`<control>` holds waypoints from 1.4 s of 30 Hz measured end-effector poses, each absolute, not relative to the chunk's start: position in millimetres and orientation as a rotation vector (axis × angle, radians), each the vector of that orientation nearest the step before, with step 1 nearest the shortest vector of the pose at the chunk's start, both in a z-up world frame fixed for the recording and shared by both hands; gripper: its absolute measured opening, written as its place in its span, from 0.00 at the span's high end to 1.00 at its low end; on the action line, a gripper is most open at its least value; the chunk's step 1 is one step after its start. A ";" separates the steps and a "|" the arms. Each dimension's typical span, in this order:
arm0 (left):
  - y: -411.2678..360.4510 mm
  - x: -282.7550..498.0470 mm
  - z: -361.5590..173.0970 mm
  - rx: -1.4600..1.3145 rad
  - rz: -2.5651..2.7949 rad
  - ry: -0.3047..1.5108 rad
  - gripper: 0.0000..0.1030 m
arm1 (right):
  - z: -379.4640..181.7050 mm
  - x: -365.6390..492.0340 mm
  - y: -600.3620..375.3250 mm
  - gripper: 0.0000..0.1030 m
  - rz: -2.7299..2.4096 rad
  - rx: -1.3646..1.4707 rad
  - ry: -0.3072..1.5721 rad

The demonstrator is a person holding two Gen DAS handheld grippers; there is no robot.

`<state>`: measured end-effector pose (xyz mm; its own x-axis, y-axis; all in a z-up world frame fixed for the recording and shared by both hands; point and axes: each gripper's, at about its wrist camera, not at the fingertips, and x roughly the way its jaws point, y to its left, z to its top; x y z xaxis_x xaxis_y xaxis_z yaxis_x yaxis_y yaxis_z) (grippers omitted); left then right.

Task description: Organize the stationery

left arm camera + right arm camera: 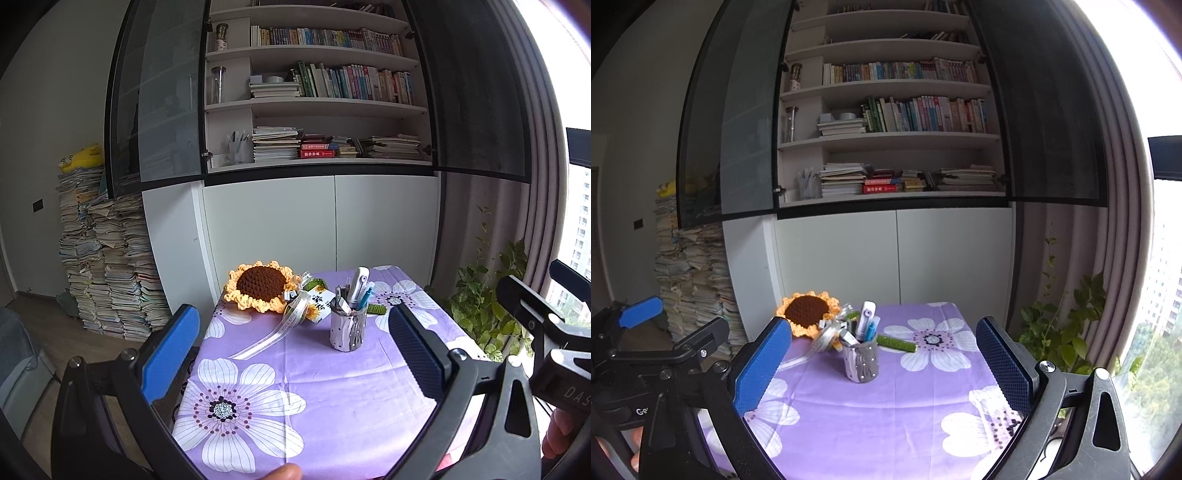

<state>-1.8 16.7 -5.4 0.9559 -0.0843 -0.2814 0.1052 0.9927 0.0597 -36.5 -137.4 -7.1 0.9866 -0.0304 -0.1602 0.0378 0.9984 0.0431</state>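
Stationery is waiting near the tabletop's far edge: a pen holder (861, 360) packed with pens, and beside it a green ruler (897, 343), probably thin, stiff and light; pinching across its middle suits. Left gripper (295, 350) and right gripper (882, 365) are both hovering spread and empty.

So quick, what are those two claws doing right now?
Left gripper: open, holding nothing.
Right gripper: open, holding nothing.

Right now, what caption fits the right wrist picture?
Open right tool faces a pen holder on the flowered tablecloth.
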 end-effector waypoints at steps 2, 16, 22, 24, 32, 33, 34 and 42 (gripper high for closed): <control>16.8 -0.9 -5.9 0.072 -0.088 0.289 0.01 | -8.3 -35.9 -138.1 0.03 -0.022 0.043 0.160; 17.0 7.4 -12.1 0.067 -0.076 0.327 0.01 | -23.7 -18.5 -150.8 0.03 0.091 0.212 0.301; 17.2 13.9 -15.2 0.065 -0.083 0.343 0.01 | -25.1 -19.1 -137.2 0.03 0.031 0.098 0.271; 17.0 15.1 -16.5 0.064 -0.083 0.346 0.01 | -26.1 -18.1 -136.2 0.03 0.038 0.093 0.278; 13.2 17.4 -18.6 0.065 -0.090 0.357 0.01 | -30.4 -11.8 -142.0 0.03 0.029 0.111 0.310; 12.7 17.4 -18.7 0.066 -0.091 0.358 0.01 | -30.5 -11.5 -142.8 0.03 0.026 0.113 0.311; 12.5 17.5 -18.6 0.067 -0.093 0.359 0.01 | -30.5 -11.4 -143.3 0.03 0.022 0.113 0.311; 11.1 16.6 -17.0 0.066 -0.086 0.359 0.01 | -24.9 -11.2 -141.6 0.03 0.005 0.094 0.301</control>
<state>16.6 11.1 -17.0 0.9329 -0.0719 -0.3530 0.0953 0.9942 0.0495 -11.2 -141.6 -24.9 0.9549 0.0190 -0.2963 0.0092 0.9956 0.0936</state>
